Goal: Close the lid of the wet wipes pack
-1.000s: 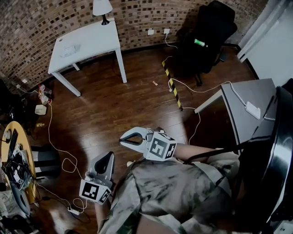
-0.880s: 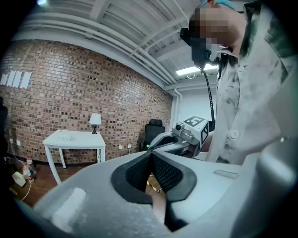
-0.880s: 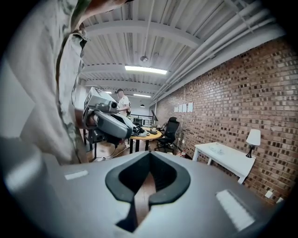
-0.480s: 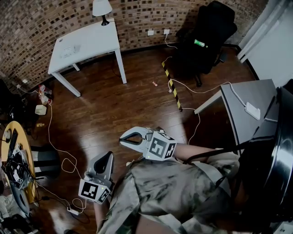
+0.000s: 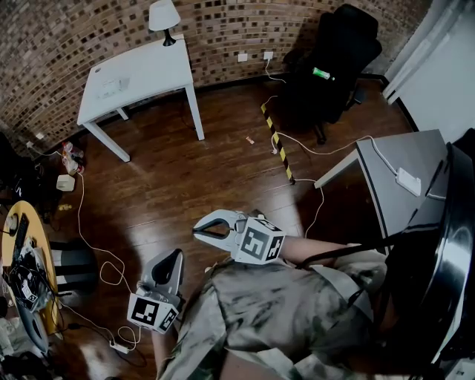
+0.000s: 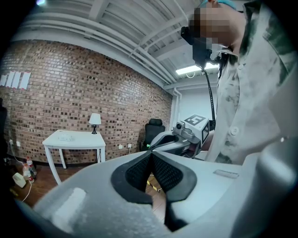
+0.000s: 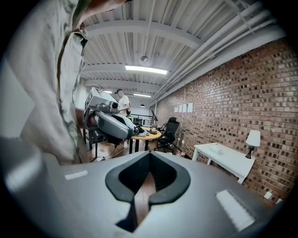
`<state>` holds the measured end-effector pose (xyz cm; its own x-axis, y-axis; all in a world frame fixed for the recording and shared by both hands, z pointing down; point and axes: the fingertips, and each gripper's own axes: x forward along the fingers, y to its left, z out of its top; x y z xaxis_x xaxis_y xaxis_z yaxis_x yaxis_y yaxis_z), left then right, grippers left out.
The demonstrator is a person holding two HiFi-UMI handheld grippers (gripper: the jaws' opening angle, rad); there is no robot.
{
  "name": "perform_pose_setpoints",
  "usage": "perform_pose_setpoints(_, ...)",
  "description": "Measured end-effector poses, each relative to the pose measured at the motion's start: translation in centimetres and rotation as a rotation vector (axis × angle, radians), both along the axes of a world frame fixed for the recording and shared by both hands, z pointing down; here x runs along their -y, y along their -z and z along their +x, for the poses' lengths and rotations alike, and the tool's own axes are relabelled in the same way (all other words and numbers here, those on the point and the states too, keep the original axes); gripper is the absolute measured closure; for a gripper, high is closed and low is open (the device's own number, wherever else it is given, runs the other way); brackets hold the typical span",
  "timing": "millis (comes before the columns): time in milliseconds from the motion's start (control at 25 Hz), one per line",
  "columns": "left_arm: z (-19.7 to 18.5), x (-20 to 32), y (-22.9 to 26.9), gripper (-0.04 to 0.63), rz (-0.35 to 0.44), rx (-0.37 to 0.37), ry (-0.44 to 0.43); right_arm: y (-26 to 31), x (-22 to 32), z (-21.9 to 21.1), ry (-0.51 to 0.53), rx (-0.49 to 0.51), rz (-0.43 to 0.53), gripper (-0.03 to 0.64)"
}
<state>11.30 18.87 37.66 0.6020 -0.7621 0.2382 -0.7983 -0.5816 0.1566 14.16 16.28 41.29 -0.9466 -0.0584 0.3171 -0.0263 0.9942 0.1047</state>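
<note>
Left gripper (image 5: 175,254) and right gripper (image 5: 199,231) are both pinched closed on nothing, tips touching. They're just held out in front of the person's camo-ish shirt (image 5: 282,312), over the wooden floor (image 5: 185,171). The right one sits a bit higher and points left across the body. The left one is lower and points ahead toward the far wall.

The wet wipes pack (image 5: 111,83), or what looks like it, is a small pale thing lying on the white table (image 5: 156,63) against the brick wall (image 5: 74,37), well apart from both grippers. It's too small from here to say how its lid stands. A lamp (image 5: 164,15) stands at the table's back corner, and a black office chair (image 5: 334,56) is off to the right.
</note>
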Motion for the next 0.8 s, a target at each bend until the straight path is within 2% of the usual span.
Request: perform_pose_setpoints(800, -0.49, -0.45, -0.55, 0.594, -0.007, -0.009, 0.006, -0.31, -0.86, -0.68, 0.019, -0.010, 0.009, 0.614)
